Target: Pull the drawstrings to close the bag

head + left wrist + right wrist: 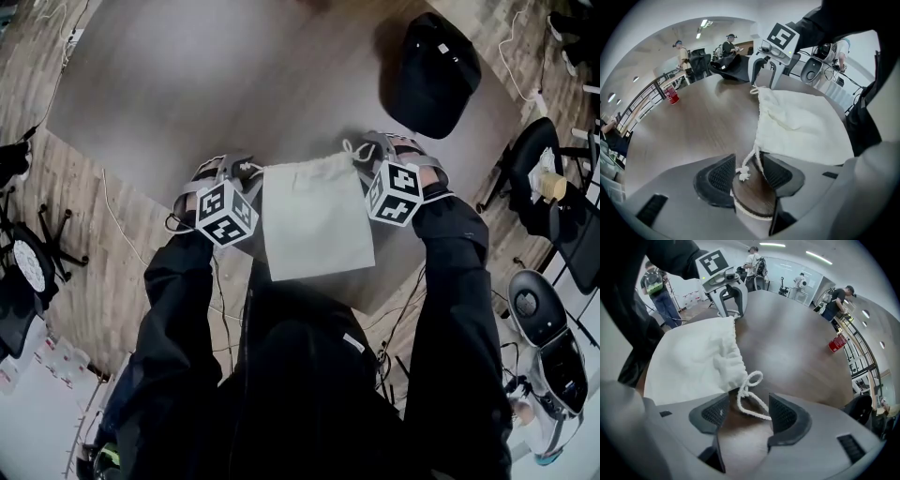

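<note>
The cream cloth drawstring bag [314, 225] lies flat on the brown wooden tabletop [234, 84], close to its near edge and in front of the person. Its gathered mouth points toward the far edge and its closed bottom toward the person. The left gripper [239, 171] sits at the left end of the mouth. Its jaws are spread, and the knotted white cord [749, 159] from that side lies loose on the wood between the pads [723, 174], touching neither firmly. The right gripper [370, 147] sits at the right end of the mouth, where the cloth is bunched. Its jaws also stand wide apart, with a looped white cord [752, 380] lying slack between them. A black fabric cap [433, 75] rests well apart, near the tabletop's far right edge.
</note>
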